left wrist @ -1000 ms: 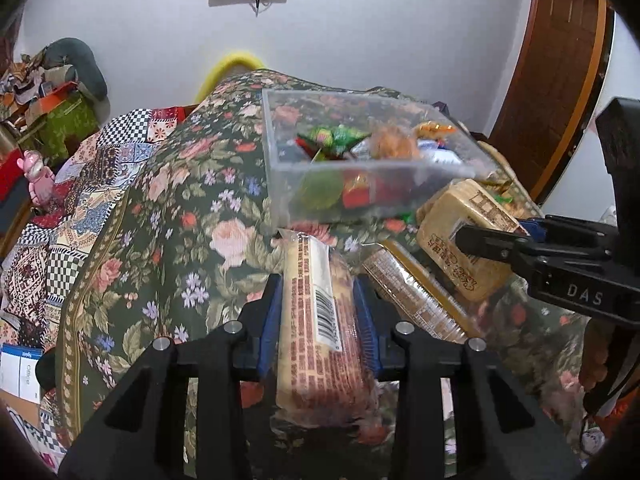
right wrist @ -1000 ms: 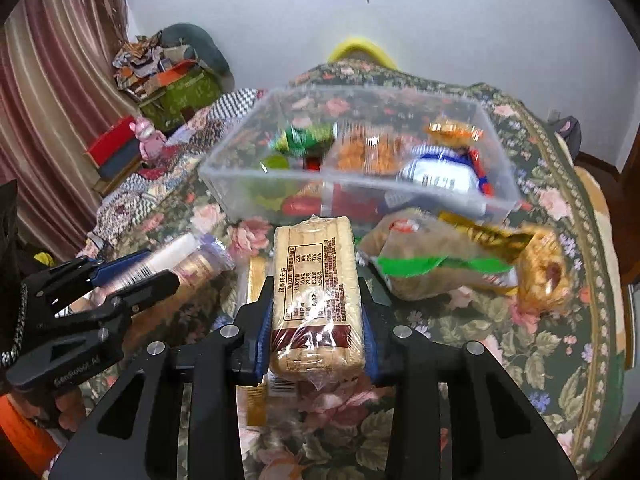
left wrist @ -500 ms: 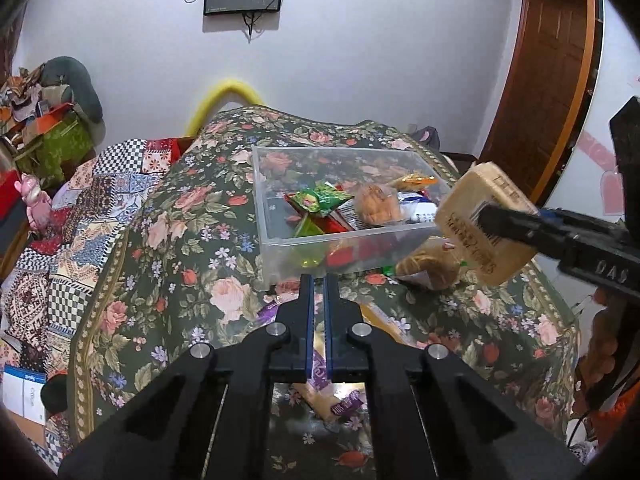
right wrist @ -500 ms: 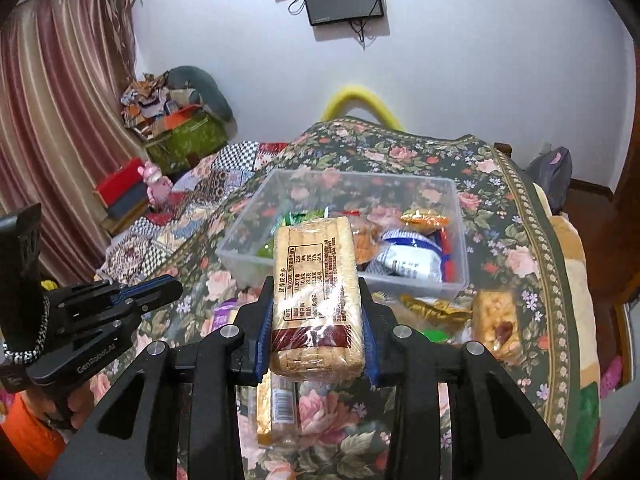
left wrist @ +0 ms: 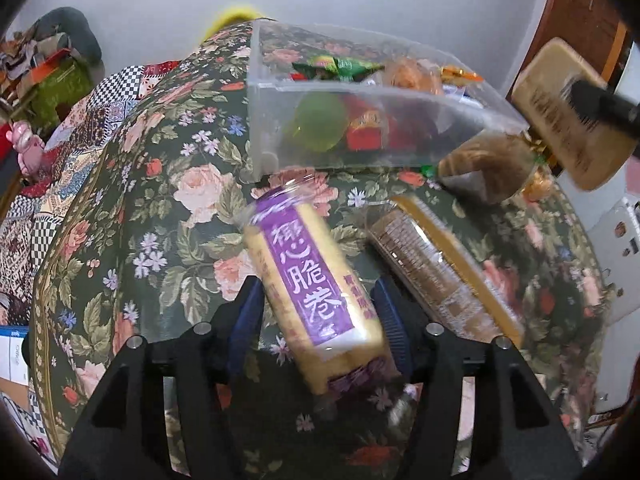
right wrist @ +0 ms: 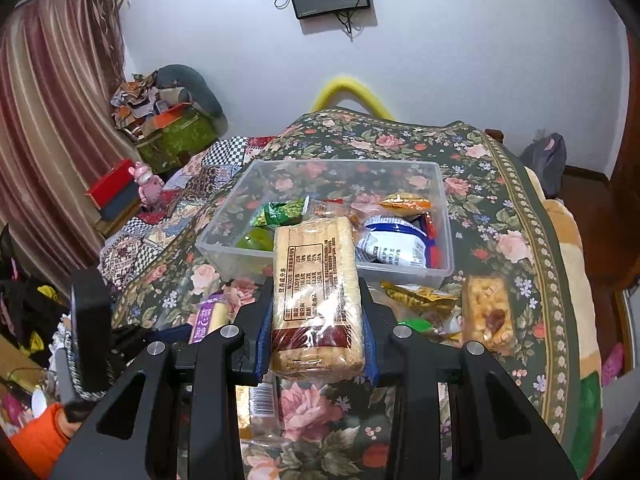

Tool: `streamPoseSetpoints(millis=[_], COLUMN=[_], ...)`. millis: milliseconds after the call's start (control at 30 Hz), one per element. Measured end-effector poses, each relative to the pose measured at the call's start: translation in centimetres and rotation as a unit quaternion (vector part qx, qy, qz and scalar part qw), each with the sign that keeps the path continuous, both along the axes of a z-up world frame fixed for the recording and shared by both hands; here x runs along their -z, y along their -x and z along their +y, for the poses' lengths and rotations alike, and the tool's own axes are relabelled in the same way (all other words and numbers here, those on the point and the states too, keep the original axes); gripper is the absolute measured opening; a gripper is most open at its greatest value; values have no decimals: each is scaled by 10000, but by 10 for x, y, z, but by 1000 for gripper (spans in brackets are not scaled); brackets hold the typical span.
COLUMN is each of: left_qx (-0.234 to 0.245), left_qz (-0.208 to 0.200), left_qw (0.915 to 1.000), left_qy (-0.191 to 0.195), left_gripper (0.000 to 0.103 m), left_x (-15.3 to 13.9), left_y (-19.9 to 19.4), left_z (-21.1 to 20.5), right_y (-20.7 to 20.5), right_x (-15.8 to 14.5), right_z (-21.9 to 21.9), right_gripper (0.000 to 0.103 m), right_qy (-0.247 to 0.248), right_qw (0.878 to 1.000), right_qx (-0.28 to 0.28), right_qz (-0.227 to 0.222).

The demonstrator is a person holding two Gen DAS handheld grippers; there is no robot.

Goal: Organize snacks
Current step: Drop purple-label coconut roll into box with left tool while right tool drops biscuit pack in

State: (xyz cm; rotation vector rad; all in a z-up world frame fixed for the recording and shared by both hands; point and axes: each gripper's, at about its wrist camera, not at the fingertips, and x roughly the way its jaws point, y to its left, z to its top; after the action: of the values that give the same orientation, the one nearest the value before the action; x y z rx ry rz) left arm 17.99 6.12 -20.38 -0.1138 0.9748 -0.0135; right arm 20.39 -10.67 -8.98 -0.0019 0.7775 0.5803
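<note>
Two crinkly plastic packs, right claw gripping wafers (rectangular)

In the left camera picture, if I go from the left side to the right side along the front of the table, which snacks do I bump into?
Purple-label roll pack between the left gripper fingers → brown cracker sleeve → tan biscuit pack, held up by the right gripper.

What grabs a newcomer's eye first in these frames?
The biscuit pack clamped in the right gripper, held up in front of the clear plastic bin of snacks. Next, the purple-labelled wafer roll pack lying between the left gripper's open fingers on the floral tablecloth.
</note>
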Motion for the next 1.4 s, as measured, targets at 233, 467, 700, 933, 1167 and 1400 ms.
streamPoseSetpoints(millis=[233, 467, 700, 933, 1167, 1400], left_qx=[-83, -87, -32, -48, 13, 35], left_qz=[-217, -715, -1186, -1296, -1225, -1039], left_qw=[9996, 9973, 9928, 9914, 9923, 9944], left_qy=[-133, -128, -171, -155, -191, -203], left_gripper=[45, 45, 45, 45, 45, 45], left_x=[-4, -55, -105, -117, -112, -94], left_y=[10, 21, 1, -35, -76, -113], left_z=[4, 14, 15, 15, 12, 14], right_y=[-3, -9, -25, -49, -83, -113], right_x=[-1, -12, -27, -35, -24, -5], right_z=[-7, -9, -5, 7, 23, 37], right_gripper=[33, 33, 33, 33, 33, 33], right_qy=[24, 2, 20, 88, 238, 453], right_qw=[10000, 9998, 9993, 9987, 9991, 9989], right_qx=[82, 138, 171, 198, 197, 96], right_qz=[-12, -129, -319, -451, -302, -17])
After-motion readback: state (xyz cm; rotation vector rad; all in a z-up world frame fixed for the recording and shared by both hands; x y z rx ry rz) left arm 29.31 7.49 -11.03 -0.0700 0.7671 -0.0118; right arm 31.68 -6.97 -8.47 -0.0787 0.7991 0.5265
